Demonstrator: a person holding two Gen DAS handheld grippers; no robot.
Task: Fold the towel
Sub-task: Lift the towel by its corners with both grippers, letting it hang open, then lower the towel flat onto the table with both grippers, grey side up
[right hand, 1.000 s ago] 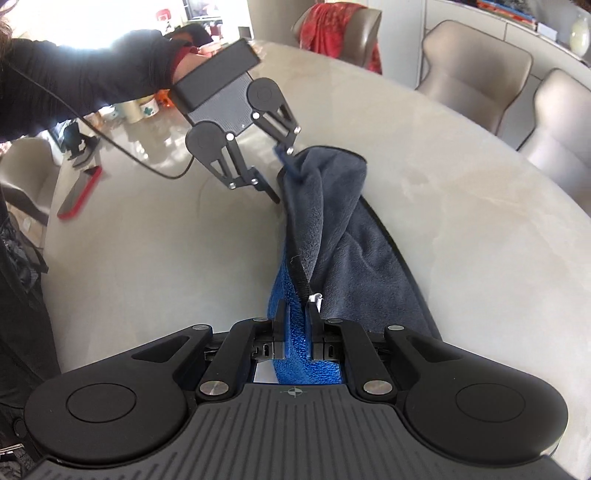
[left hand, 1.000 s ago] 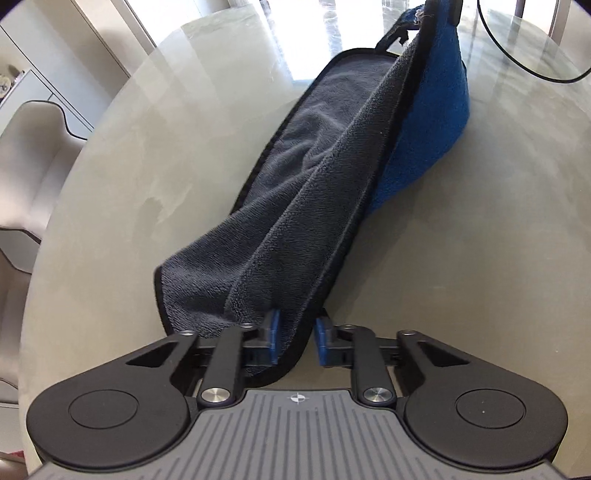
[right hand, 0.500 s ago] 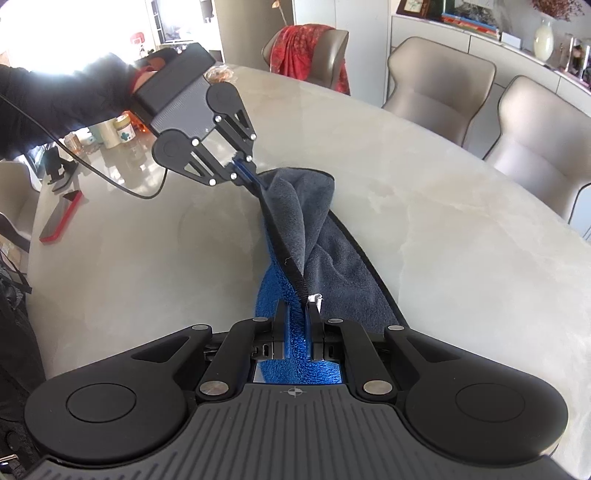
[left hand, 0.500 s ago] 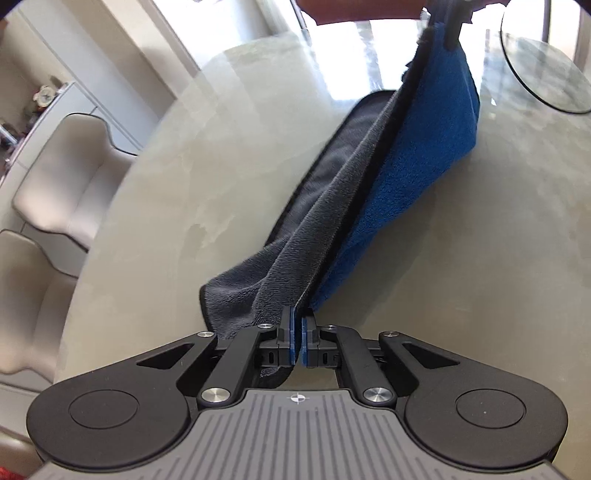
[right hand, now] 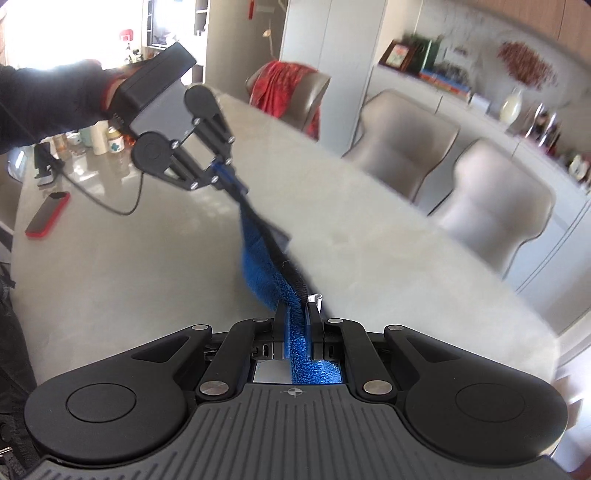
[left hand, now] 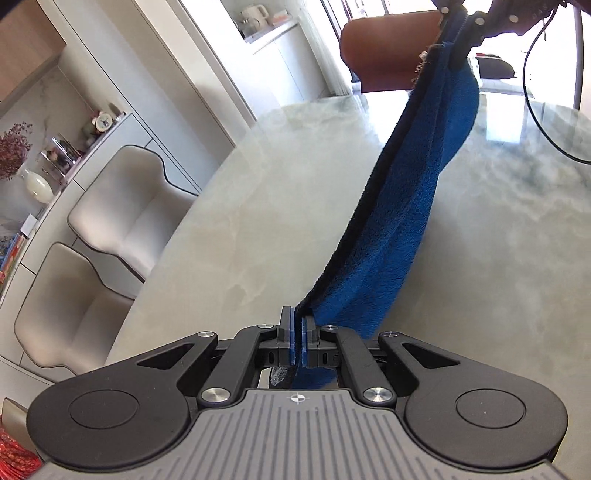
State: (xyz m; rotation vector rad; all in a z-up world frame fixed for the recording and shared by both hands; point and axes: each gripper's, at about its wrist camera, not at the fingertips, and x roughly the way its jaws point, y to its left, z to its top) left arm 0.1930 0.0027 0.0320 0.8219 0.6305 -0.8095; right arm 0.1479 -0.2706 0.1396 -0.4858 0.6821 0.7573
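Note:
A blue towel (left hand: 402,206) with a grey back and black hem hangs stretched in the air between my two grippers, above the pale marble table (left hand: 236,229). My left gripper (left hand: 297,325) is shut on one corner of it; in the right wrist view that same gripper (right hand: 236,186) holds the towel's far end. My right gripper (right hand: 297,314) is shut on the other corner, with the blue towel (right hand: 258,258) bunched between its pads. At the top right of the left wrist view the right gripper (left hand: 461,22) pinches the towel's upper end. The lower hanging part is hidden.
Beige chairs (left hand: 125,218) stand along the table's edge, and a brown chair (left hand: 384,55) at the far end. A red phone (right hand: 48,214), a black cable (right hand: 122,206) and small jars (right hand: 107,140) lie at the table's far left. A person's dark sleeve (right hand: 48,103) reaches in.
The left gripper closed on the towel's corner, then both grippers rose. The towel has come off the table and now hangs taut between them, blue side showing.

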